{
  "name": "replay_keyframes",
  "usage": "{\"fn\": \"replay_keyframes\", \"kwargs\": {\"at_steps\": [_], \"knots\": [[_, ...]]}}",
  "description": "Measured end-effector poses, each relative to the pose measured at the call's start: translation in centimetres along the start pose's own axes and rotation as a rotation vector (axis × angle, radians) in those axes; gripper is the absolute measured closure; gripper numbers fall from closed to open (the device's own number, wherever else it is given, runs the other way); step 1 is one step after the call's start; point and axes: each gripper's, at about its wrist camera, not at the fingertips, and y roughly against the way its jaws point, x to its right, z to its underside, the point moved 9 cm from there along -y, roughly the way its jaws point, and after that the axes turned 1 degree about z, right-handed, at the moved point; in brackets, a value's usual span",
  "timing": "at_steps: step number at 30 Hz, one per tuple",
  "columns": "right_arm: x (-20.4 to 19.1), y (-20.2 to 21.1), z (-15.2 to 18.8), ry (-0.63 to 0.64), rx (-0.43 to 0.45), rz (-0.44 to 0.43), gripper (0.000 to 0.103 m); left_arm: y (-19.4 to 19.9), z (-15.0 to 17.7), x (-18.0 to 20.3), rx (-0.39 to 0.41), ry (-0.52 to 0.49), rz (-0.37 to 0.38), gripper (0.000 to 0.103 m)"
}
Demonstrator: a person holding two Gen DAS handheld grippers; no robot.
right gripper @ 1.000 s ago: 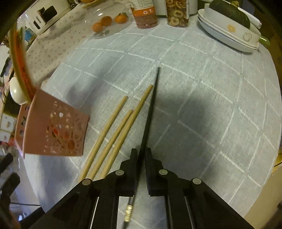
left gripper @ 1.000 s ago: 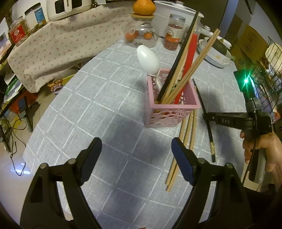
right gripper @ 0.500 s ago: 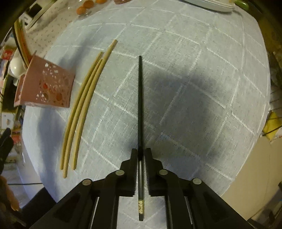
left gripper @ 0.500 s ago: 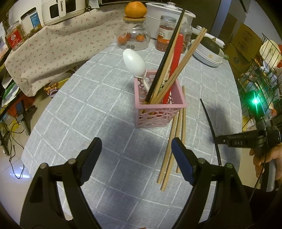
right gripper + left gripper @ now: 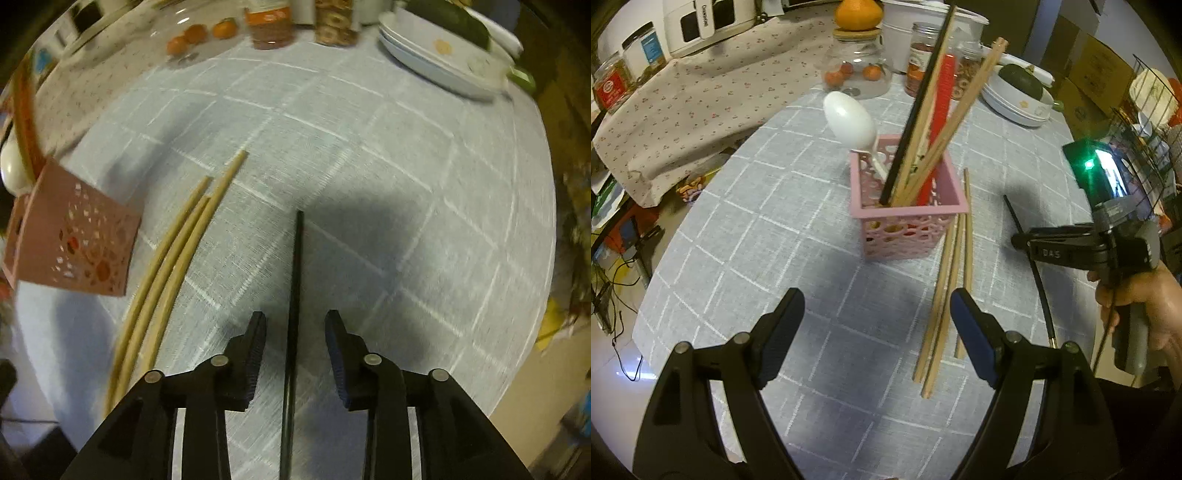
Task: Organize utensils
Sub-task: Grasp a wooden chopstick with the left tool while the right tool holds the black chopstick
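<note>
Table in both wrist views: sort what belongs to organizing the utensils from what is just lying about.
Job:
pink basket
black chopstick between the closing right gripper pads, untouched
three wooden chopsticks on the cloth
white spoon in the basket

Lying about:
fruit jar
stacked dishes
snack jars

I am seeing the basket (image 5: 908, 218) sitting mid-table (image 5: 775, 229), holding a spoon (image 5: 849, 122) and upright chopsticks (image 5: 945, 122); three more chopsticks (image 5: 945, 295) are lying just right of it, a single chopstick (image 5: 293, 314) farther right.

Woven cloth tablecloth (image 5: 369, 147), wooden chopsticks (image 5: 173, 258), perforated pink plastic basket (image 5: 908, 229).
</note>
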Motion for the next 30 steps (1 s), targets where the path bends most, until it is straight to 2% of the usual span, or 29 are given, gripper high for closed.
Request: {"fn": "replay_keyframes", "kwargs": {"at_steps": [1, 5, 8, 10, 11, 15, 16, 20, 26, 29, 30], "knots": [[-0.2, 0.1, -0.3, 0.016, 0.006, -0.002, 0.096, 0.0, 0.0, 0.2, 0.000, -0.005, 0.006, 0.022], [0.0, 0.5, 0.3, -0.022, -0.011, -0.029, 0.098, 0.0, 0.4, 1.8, 0.001, -0.040, 0.060, 0.022], [0.6, 2.1, 1.1, -0.055, 0.007, -0.066, 0.098, 0.2, 0.8, 4.1, 0.023, -0.097, 0.155, 0.031], [1.2, 3.5, 1.3, -0.073, 0.028, -0.102, 0.098, -0.5, 1.4, 6.1, 0.020, -0.140, 0.227, 0.048], [2.2, 3.9, 0.9, -0.076, 0.037, -0.117, 0.098, -1.1, 1.8, 6.8, 0.009, -0.149, 0.247, 0.054], [3.8, 5.9, 2.1, -0.086, 0.048, -0.161, 0.097, -3.7, 2.8, 8.7, -0.049, -0.148, 0.287, 0.087], [4.4, 6.3, 2.6, -0.086, 0.046, -0.169, 0.097, -4.1, 2.8, 8.9, -0.054, -0.145, 0.290, 0.090], [5.1, 7.2, 4.3, -0.091, 0.038, -0.196, 0.097, -5.6, 1.9, 9.3, -0.057, -0.121, 0.269, 0.090], [5.5, 7.0, 4.5, -0.111, 0.031, -0.209, 0.097, -7.6, 1.9, 9.1, -0.100, -0.115, 0.206, 0.090], [5.8, 6.9, 4.3, -0.119, 0.033, -0.218, 0.097, -8.0, 2.1, 9.2, -0.111, -0.139, 0.172, 0.094], [5.8, 6.9, 4.2, -0.120, 0.034, -0.220, 0.097, -7.9, 2.2, 9.1, -0.121, -0.139, 0.170, 0.099]]}}
